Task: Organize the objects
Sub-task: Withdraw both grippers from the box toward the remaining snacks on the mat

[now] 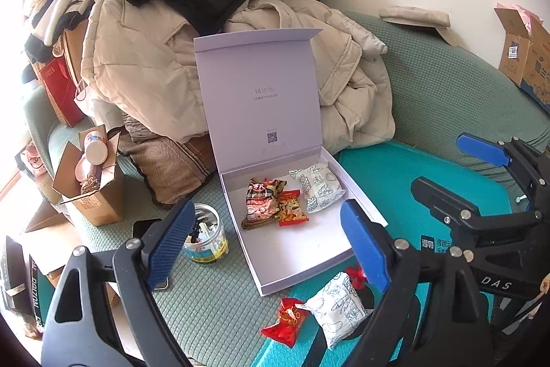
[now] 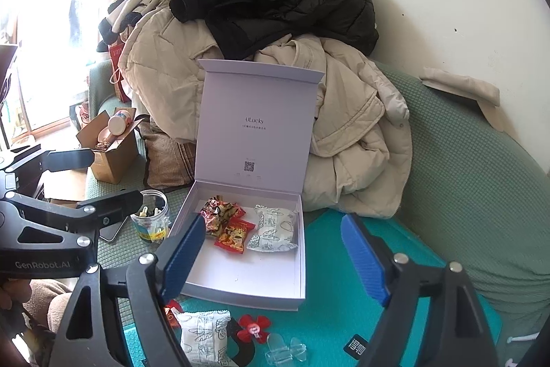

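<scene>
in the left wrist view, the left gripper [image 1: 264, 243] stood wide open with nothing between its blue pads, poised above the near left corner of the lavender box [image 1: 292, 250]. the box sat on the green sofa [image 1: 447, 85], and its lid [image 1: 261, 92] leaned upright against the heap of coats [image 1: 154, 74] at 12 o'clock, which left the tray free for loading. three packets lay inside toward the far wall: a dark snack packet [image 1: 259, 203], a red candy [image 1: 291, 208] touching it, and a white patterned packet [image 1: 318, 188] at 1 o'clock from them. a second white packet [image 1: 338, 308] and a second red candy [image 1: 285, 320] lay outside at 6 o'clock, on the teal mat [image 1: 385, 167], probably waiting their turn. a clear jar [image 1: 206, 236] stood just beside the box at 9 o'clock. the right gripper [image 1: 447, 164] hung at 3 o'clock, its jaws parted and empty.

in the right wrist view, the right gripper [image 2: 275, 257] was likewise open and held nothing, its left pad over the box's near left corner. the same three packets sat in the far half of the tray. at 6 o'clock, outside the box, lay the white packet [image 2: 204, 336], a red flower-shaped piece [image 2: 254, 327] and a clear plastic piece [image 2: 285, 348], apparently not yet sorted.
</scene>
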Tool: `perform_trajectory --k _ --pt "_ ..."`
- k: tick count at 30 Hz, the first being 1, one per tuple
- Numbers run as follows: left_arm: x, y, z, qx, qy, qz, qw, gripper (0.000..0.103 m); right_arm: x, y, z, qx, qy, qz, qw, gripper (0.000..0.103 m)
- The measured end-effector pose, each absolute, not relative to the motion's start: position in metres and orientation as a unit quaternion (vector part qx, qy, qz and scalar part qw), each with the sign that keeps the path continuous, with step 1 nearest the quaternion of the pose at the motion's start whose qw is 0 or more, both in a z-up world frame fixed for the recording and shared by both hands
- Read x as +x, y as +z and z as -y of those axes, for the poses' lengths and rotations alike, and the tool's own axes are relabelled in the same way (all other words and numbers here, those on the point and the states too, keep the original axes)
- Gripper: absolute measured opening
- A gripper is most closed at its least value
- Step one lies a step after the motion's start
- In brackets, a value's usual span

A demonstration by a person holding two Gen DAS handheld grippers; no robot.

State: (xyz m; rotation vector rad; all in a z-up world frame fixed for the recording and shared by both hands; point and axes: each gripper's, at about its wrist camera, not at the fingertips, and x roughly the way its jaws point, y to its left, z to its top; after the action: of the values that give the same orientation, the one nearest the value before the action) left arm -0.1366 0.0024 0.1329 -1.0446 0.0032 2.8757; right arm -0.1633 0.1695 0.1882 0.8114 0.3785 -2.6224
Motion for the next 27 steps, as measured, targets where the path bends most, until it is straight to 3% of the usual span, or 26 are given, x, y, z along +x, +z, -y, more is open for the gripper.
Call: perform_trajectory --k 27 --pt "-0.103 0.083 0.011 -0.384 0.923 0.007 0.026 0.087 -0.13 0.138 -0.167 0.331 -0.916 -0.13 0.185 0.083"
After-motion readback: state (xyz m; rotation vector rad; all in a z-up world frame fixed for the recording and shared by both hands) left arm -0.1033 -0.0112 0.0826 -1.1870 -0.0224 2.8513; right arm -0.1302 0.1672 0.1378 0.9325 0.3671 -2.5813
